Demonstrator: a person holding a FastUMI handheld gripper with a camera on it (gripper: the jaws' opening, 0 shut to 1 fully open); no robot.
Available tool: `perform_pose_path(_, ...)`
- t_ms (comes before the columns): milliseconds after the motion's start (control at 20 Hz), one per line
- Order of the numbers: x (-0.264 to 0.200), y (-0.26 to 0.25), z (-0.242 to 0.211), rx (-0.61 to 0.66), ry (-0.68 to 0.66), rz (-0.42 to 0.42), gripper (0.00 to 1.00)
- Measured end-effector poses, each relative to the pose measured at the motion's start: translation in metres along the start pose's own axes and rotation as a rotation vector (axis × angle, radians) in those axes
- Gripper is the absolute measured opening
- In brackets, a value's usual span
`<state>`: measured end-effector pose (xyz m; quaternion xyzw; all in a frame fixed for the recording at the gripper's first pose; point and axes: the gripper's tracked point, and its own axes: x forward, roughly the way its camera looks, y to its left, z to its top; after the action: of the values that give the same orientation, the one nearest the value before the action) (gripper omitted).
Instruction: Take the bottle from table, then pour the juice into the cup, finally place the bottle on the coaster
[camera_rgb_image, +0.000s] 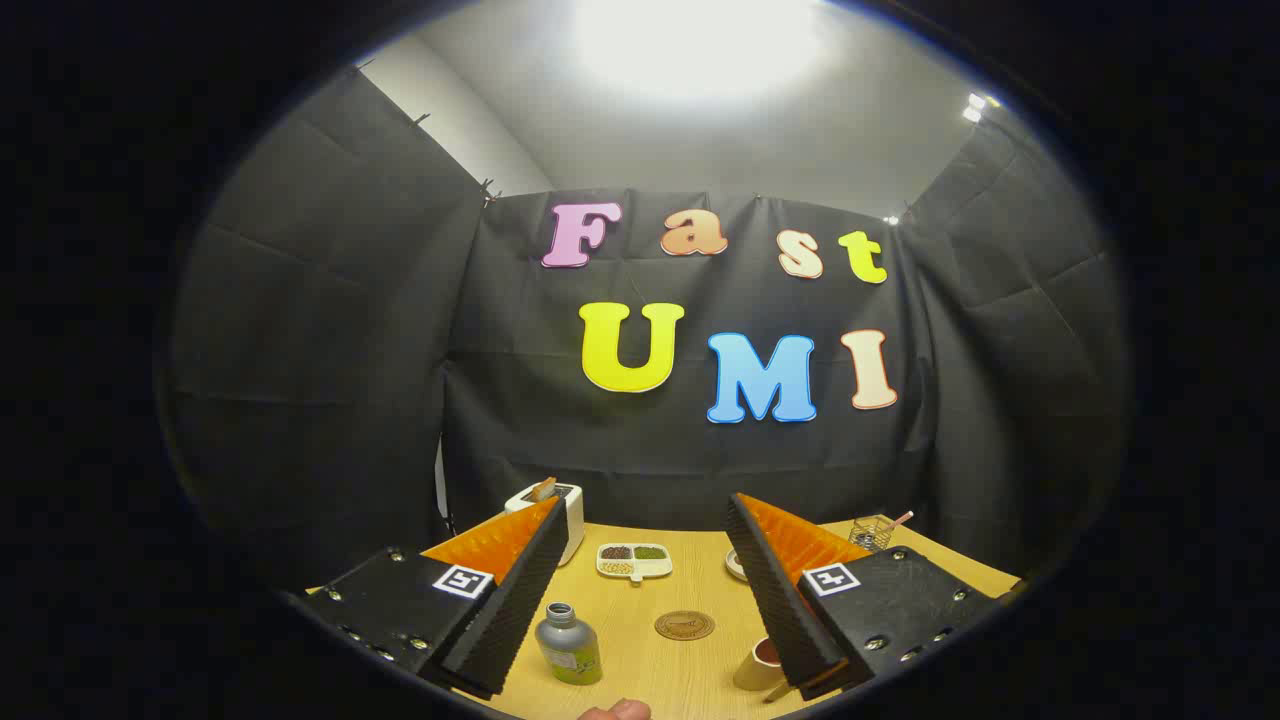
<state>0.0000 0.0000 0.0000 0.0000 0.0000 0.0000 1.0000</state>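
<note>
Between open claw (640, 590) fingers, bottle (568, 644)

Between the wide-spread jaws, bare counter (640, 665) runs forward. A bottle (569, 645) stands just inside the left jaw, a cup (757, 662) against the right, and a coaster (685, 625) lies between them.

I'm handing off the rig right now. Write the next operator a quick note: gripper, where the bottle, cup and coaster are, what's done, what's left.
Hand-held gripper: open, fingers spread wide above the table, holding nothing.
Bottle: upright on the table, uncapped, between the fingers, close to the left one.
Cup: on the table by the right finger, partly hidden behind it; I cannot tell what is in it.
Coaster: flat on the table, between bottle and cup, a little beyond them, bare.
Done: nothing yet; the bottle is not grasped.
Left: close on the bottle, lift, pour into the cup, set the bottle on the coaster.
</note>
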Motion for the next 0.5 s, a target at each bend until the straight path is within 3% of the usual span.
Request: perform_pose_path(500, 0.0029, -0.0064, -0.0061, 0.009, 0.005, -0.004, 0.97)
